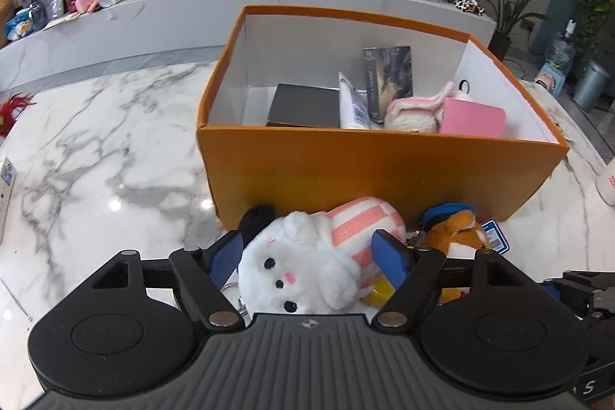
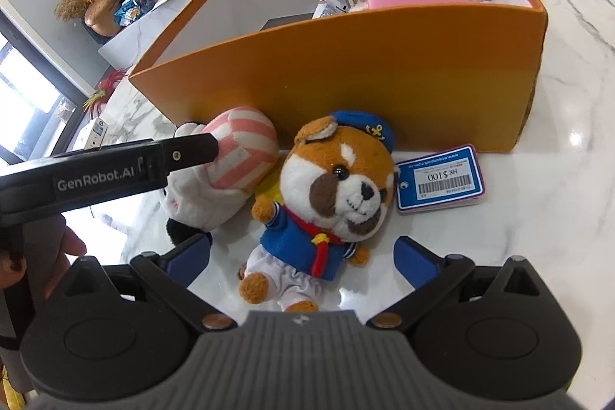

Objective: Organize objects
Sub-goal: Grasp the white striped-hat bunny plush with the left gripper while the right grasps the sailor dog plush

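Both sets of jaws released and straddling: left gripper (image 1: pixel 307 252) around the white-and-pink striped plush bunny (image 1: pixel 319 256), right gripper (image 2: pixel 303 256) around the sailor-suited plush dog (image 2: pixel 330 195), crowded beside the orange cardboard box (image 1: pixel 384 171) on the marble surface (image 1: pixel 96 148), so either could snag its neighbour

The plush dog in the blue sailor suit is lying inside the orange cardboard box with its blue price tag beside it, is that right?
Not quite. The plush dog in the blue sailor suit lies outside the orange cardboard box, on the white marble tabletop against the box's front wall. Its blue price tag is indeed beside it. The right wrist view shows this.
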`<state>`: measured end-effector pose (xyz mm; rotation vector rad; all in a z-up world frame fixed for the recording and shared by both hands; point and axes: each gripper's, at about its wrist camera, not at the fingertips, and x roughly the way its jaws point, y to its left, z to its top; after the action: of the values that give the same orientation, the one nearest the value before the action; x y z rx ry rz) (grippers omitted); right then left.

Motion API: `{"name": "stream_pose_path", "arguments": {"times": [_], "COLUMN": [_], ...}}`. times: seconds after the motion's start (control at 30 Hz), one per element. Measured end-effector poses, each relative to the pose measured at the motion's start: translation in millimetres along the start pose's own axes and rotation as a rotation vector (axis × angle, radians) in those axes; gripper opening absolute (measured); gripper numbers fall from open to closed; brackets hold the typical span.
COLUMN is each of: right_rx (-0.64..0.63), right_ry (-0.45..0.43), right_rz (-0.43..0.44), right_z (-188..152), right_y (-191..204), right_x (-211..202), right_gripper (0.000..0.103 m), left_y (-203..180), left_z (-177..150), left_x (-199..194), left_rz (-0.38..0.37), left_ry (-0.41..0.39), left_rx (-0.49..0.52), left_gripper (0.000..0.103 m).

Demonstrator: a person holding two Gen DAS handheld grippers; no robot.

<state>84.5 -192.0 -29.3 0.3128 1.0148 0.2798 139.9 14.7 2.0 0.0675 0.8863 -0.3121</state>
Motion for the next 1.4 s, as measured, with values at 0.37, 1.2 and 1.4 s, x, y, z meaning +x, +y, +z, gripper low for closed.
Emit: {"name": "stream_pose_path", "arguments": {"times": [0.37,1.2,1.4], "right_rx": [-0.019,-0.224,-0.229], "right_ry": [0.027,0.043,0.022], "right_rz": [-0.014,-0.220,-0.210], "right_z": [-2,-6,-6], "right_y": [9,4,-8], "right_x": [15,19,1], "right_gripper": [0.102,0.102,0.102], "left_y": [-22,-6,15], "left_z": [-6,-14,-19], "left_x": [8,17,12], "left_rz": [0.000,-0.025,-0.080], "left_ry": [-0.010,0.220,0.244], "left_rx": [0.157,0.046,-0.116], "left_gripper": [0.091,0.096,0.094]}}
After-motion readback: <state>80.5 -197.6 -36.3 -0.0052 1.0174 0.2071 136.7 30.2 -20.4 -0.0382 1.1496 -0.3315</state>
